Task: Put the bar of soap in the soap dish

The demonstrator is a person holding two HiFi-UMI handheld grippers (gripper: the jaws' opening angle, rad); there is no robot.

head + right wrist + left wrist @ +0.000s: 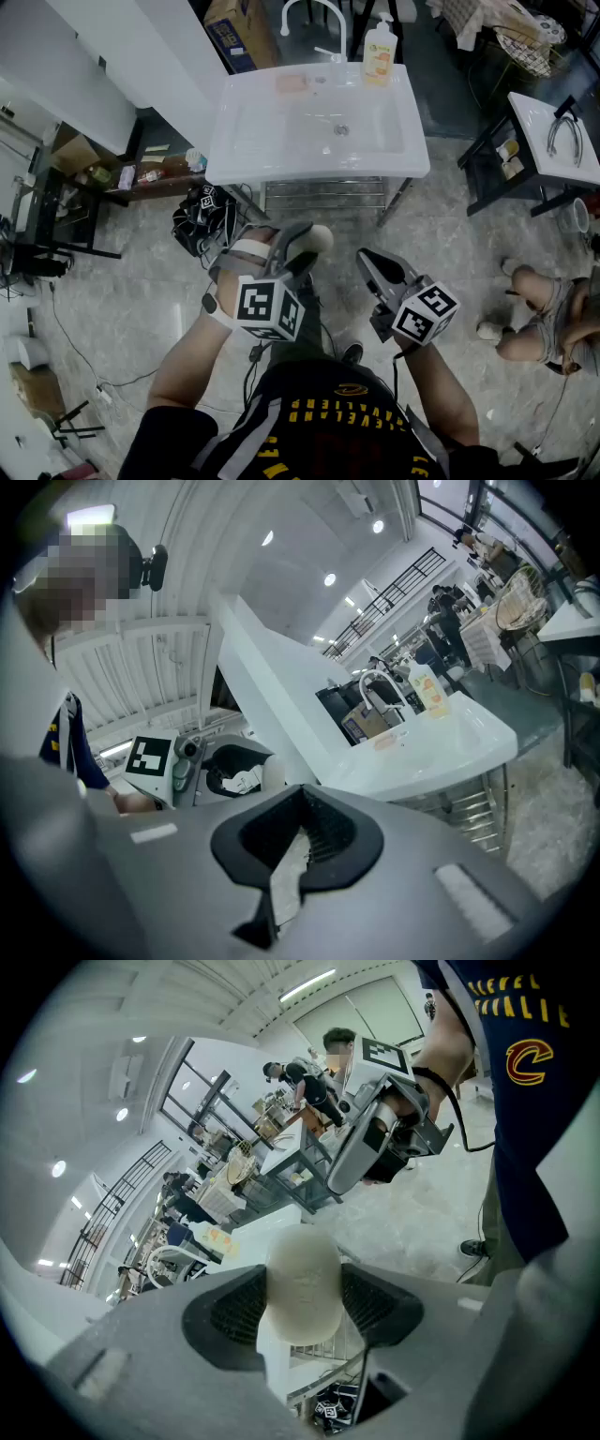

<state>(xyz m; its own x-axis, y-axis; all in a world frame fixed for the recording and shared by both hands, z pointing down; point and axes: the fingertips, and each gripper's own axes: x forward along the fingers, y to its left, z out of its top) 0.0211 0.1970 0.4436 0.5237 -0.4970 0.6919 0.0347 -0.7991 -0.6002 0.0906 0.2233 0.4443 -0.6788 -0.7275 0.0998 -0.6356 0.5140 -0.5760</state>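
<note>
Soap bar (302,1283): off-white, smooth, rounded oval with a faint stamped mark on its face; clamped in the left tool (305,246), ribbed black pads pressing on both of its sides; rounded end sticks out past the jaw tips. It's up in the air in front of the person, over the floor (141,281) (grey marbled tile), well short of the washbasin (234,141).

Right tool (367,258): clenched, ribbed pads meeting, nothing in them; sits just beside the left tool, roughly level. Both tools are grey moulded plastic, each with a black-and-white marker cube at the back.

Washbasin: glossy white, rectangular, shallow bowl with a round drain in the middle; stands on a chrome frame with a wire shelf (323,195) under it. On its back rim:
- soap dish (292,82): flat, pinkish, rectangular (too small to make out more), left of centre
- chrome faucet (314,14): arched tube, behind the bowl
- pump bottle (378,52): pale plastic with orange label, right of the faucet

Around it: brown cardboard box (234,28) behind the basin's left corner; black bag (202,220) on the floor below the basin's left side; second white basin (553,136) on a dark frame at far right, chrome fitting on top; another person (553,319) is low on the floor at the right edge.
</note>
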